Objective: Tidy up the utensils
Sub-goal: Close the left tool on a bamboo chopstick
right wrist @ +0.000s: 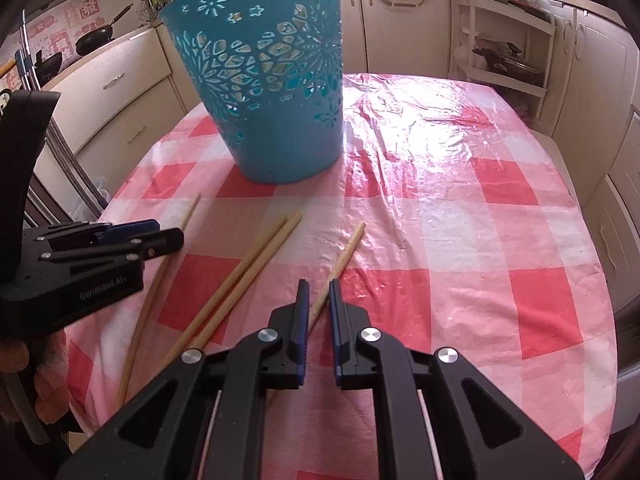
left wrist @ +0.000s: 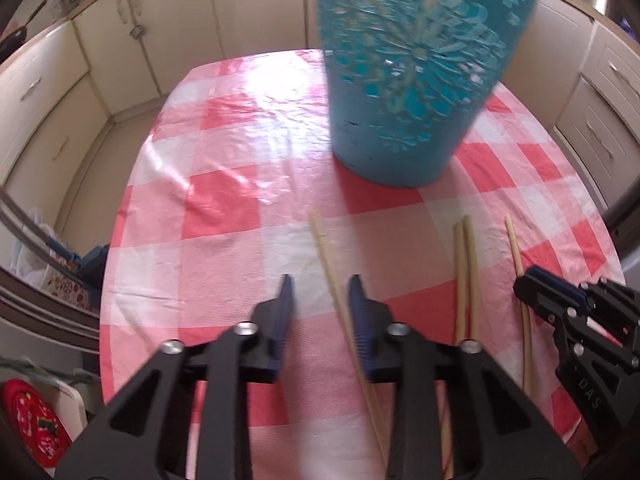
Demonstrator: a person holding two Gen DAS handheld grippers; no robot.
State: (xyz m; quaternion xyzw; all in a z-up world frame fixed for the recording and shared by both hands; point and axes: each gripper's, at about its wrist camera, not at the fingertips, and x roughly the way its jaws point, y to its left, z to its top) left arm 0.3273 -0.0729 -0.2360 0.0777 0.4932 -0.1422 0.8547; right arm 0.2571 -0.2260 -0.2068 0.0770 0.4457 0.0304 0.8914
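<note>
Several bamboo chopsticks lie on the red-checked tablecloth (right wrist: 460,220) in front of a teal cut-out basket (left wrist: 400,100) (right wrist: 272,100). My left gripper (left wrist: 321,292) (right wrist: 160,234) straddles the leftmost chopstick (left wrist: 324,248) (right wrist: 188,216). That stick rests against the right finger (left wrist: 360,312), the left finger stands apart from it, and the jaws are narrowly open. My right gripper (right wrist: 317,292) (left wrist: 524,284) is shut on the rightmost chopstick (right wrist: 348,248) (left wrist: 514,244), which runs between its pads. A pair of chopsticks (right wrist: 260,256) (left wrist: 466,264) lies between the two grippers.
Cream cabinets ring the table on all sides. Black pans (right wrist: 94,38) sit on the far left counter and a white shelf rack (right wrist: 508,60) stands at the far right. A hand (right wrist: 44,372) holds the left gripper at the table's left edge.
</note>
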